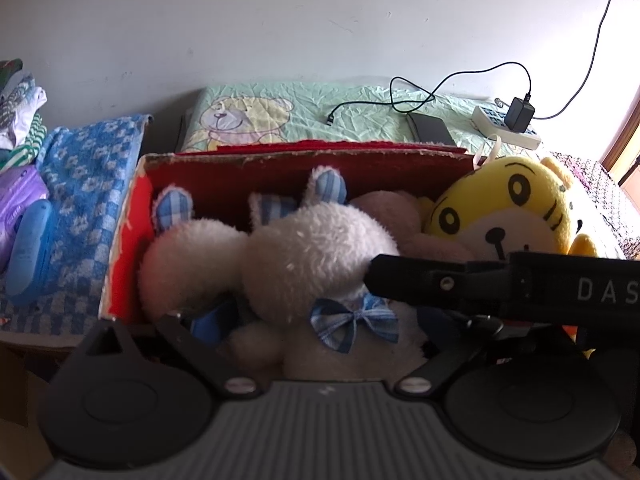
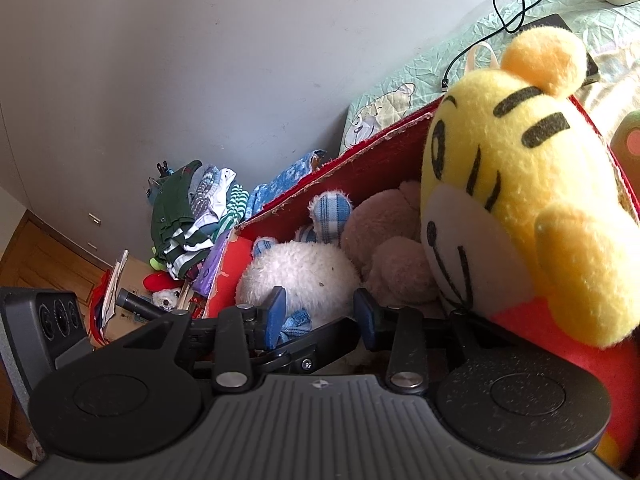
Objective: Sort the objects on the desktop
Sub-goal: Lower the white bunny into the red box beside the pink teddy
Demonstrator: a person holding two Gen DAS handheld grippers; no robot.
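On the bed against the wall, the red box (image 1: 132, 216) holds the white rabbit (image 2: 300, 276) directly ahead of my right gripper (image 2: 320, 320), jaws open, nearer than my left gripper (image 1: 304, 320), state indeterminable.

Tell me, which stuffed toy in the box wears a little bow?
The white bunny, with a blue checked bow. The pink plush and yellow tiger show no bow.

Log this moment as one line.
left gripper open at white rabbit | right gripper open near its bow | red box holds rabbit, pink plush, yellow tiger
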